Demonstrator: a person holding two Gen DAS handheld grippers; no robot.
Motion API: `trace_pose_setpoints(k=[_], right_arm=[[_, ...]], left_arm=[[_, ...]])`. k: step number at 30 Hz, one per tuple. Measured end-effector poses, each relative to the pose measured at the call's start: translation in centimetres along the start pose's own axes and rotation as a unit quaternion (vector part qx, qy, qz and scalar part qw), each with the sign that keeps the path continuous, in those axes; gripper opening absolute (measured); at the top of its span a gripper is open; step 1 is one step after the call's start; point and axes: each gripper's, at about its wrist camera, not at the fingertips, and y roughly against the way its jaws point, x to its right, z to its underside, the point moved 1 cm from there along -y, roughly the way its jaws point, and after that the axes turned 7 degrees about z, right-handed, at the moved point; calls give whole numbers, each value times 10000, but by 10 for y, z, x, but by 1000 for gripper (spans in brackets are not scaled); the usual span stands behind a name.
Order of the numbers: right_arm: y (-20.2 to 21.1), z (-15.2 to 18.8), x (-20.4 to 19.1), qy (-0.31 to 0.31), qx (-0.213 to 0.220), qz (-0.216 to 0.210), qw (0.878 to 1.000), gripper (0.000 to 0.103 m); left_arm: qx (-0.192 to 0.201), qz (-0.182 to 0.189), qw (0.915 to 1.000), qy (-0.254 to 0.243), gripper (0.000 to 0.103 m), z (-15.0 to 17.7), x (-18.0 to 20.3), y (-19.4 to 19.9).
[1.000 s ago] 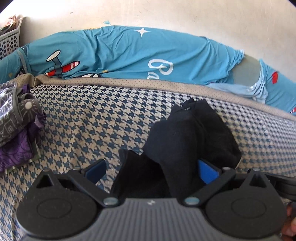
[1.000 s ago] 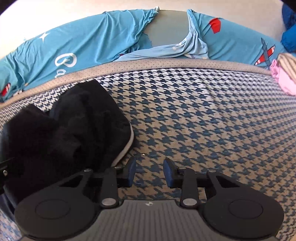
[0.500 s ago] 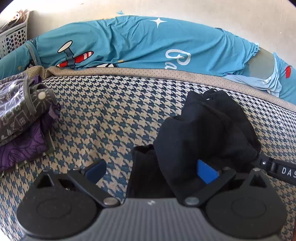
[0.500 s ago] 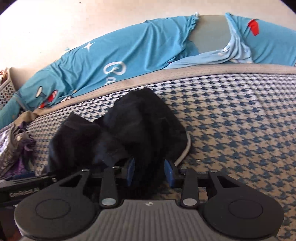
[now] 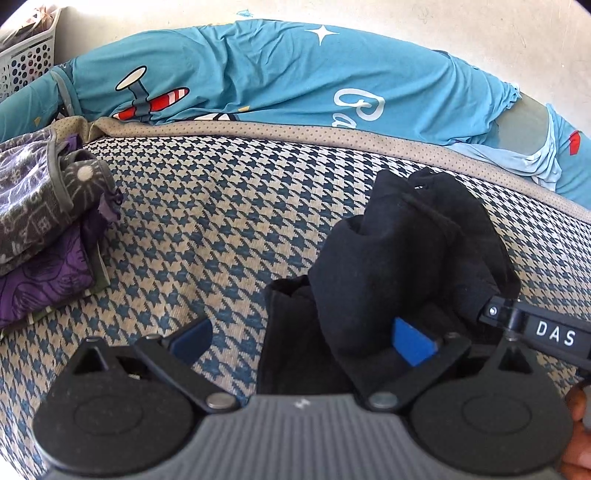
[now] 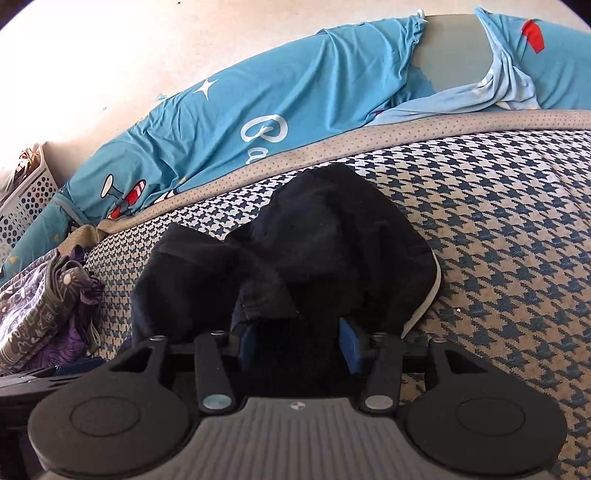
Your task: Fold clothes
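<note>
Left wrist view: the left tool [image 5: 301, 341] is spread wide around the black garment [image 5: 402, 266] at lower right, bunched on the houndstooth bed [image 5: 221, 221]. The right tool [image 6: 297, 343] seems clamped on its folds (dark, unclear).

A mattress [image 5: 229, 221] covered in blue-and-beige houndstooth weave fills the middle and lower frame of both views, edged along its far side by a beige dotted border strip [image 5: 295, 131]. Behind that strip, across the upper frame, lies turquoise bedding [image 5: 258, 74] printed with white stars, cursive lettering and red-and-white propeller planes — bunched at the upper right, where a grey surface [image 6: 454, 51] and a paler blue fold show. Above it runs a plain cream wall [image 5: 443, 26], brightly lit and washed out towards the upper left of the right wrist view. A white perforated plastic basket [image 5: 27, 62] stands in the far upper left corner.
</note>
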Motion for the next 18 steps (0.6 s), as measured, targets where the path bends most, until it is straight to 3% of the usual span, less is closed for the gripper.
trace_pose_setpoints(k=[11, 18], right_arm=[[19, -3, -10, 105, 334, -191, 9992, 48], [11, 3, -22, 249, 234, -458, 9984, 53]], left_arm=[[-43, -29, 10000, 72, 103, 1, -12, 1], [-91, -31, 9999, 64, 103, 4, -15, 1]])
